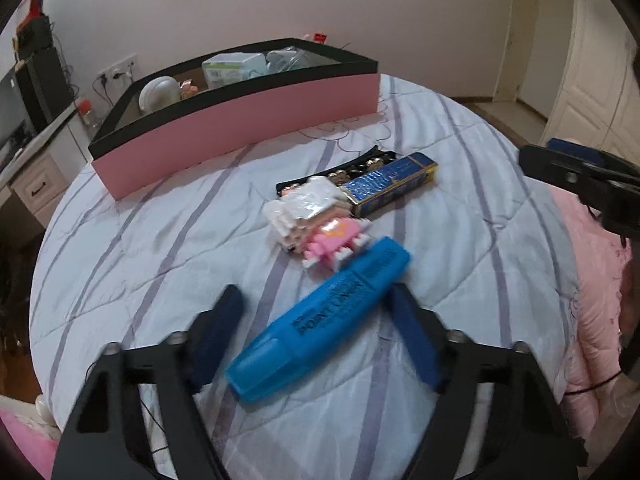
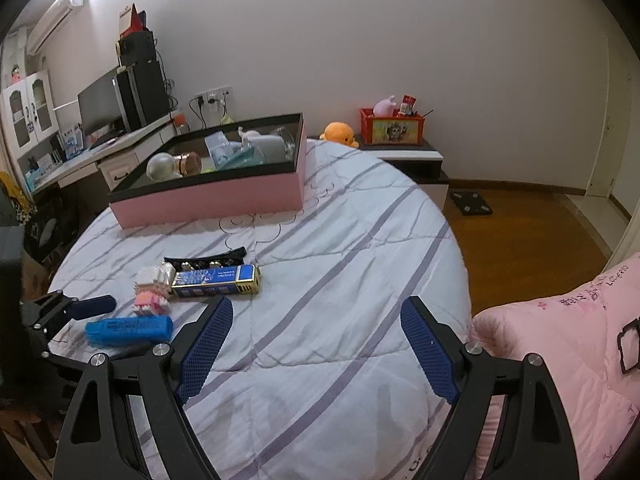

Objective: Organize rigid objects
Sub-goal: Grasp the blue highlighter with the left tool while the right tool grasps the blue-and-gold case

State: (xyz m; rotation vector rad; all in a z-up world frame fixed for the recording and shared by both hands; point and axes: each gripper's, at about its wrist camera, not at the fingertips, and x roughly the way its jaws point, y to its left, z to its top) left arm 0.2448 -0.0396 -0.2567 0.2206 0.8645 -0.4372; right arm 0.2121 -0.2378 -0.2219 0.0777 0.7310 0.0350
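My left gripper (image 1: 316, 336) straddles the blue highlighter (image 1: 320, 316), its jaws spread and not yet pressing, lined up for a pinch. The highlighter lies on the striped bedspread (image 1: 160, 240), nearer me than the pink box (image 1: 240, 128) meant to hold it. To its right my right gripper (image 2: 320, 344) hangs spread and empty.

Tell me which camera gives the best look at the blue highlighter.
Left wrist: the blue highlighter fills the frame, lying diagonally between the left gripper fingers, its printed label visible though blurred. The right wrist shows it small, at the left edge.
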